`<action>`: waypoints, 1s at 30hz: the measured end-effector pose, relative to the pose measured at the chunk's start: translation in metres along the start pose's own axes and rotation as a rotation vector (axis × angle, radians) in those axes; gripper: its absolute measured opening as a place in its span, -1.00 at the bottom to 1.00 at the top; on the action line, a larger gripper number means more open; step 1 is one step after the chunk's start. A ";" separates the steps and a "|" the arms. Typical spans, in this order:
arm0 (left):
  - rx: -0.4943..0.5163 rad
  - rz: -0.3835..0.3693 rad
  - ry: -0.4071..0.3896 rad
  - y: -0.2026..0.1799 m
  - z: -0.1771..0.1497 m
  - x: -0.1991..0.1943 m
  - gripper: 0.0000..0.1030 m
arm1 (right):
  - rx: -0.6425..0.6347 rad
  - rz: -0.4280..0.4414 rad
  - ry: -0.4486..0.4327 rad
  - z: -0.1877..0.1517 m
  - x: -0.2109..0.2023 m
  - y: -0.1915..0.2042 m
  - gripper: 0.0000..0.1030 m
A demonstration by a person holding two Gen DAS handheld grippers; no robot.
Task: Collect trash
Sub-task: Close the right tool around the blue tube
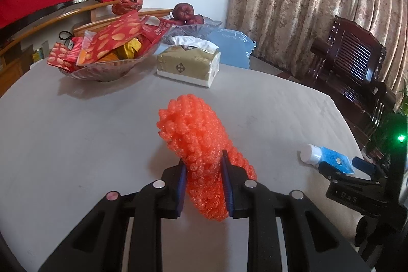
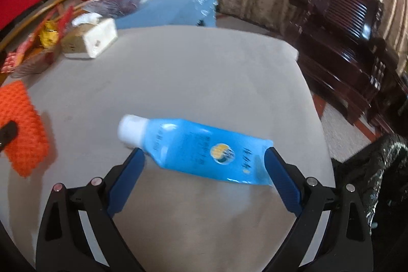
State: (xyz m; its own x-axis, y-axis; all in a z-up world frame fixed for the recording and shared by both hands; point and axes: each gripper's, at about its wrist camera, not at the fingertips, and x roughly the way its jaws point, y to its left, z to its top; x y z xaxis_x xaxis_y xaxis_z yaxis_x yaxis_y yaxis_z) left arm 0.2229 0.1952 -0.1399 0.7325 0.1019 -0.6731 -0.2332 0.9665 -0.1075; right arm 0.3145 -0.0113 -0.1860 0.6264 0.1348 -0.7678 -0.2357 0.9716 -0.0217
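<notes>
A crumpled piece of orange bubble wrap (image 1: 193, 129) stands up off the grey table (image 1: 76, 134), and my left gripper (image 1: 203, 157) is shut on its lower half, with the blue pads pressing both sides. The wrap also shows at the left edge of the right wrist view (image 2: 23, 124). A blue squeeze tube (image 2: 193, 147) with a white cap lies crosswise on the table near the right edge. My right gripper (image 2: 204, 152) is open wide, its fingertips at the tube's two ends. Blur hides whether the pads touch it.
A glass bowl (image 1: 107, 74) of red packets, a tissue pack (image 1: 188, 65), a blue bag (image 1: 234, 47) and a fruit dish (image 1: 204, 23) sit at the table's far side. A dark wooden chair (image 1: 352, 57) and a black bag (image 2: 377, 170) are beyond the right edge.
</notes>
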 end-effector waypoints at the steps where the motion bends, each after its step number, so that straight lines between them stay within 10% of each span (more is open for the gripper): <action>1: -0.002 -0.001 0.003 -0.001 0.000 0.001 -0.52 | -0.016 0.012 -0.014 0.001 -0.002 0.005 0.79; 12: -0.006 0.019 0.006 0.007 0.000 0.001 -0.52 | -0.063 -0.024 -0.004 0.024 0.016 0.031 0.79; 30: 0.008 -0.014 0.022 -0.013 -0.007 0.009 -0.50 | -0.076 -0.140 0.049 -0.028 -0.022 -0.019 0.77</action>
State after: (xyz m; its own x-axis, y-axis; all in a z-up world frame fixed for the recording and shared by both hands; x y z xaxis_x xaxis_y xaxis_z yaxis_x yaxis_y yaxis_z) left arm 0.2278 0.1820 -0.1497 0.7216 0.0836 -0.6873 -0.2182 0.9695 -0.1112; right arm 0.2842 -0.0381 -0.1871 0.6207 -0.0121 -0.7839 -0.2050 0.9626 -0.1772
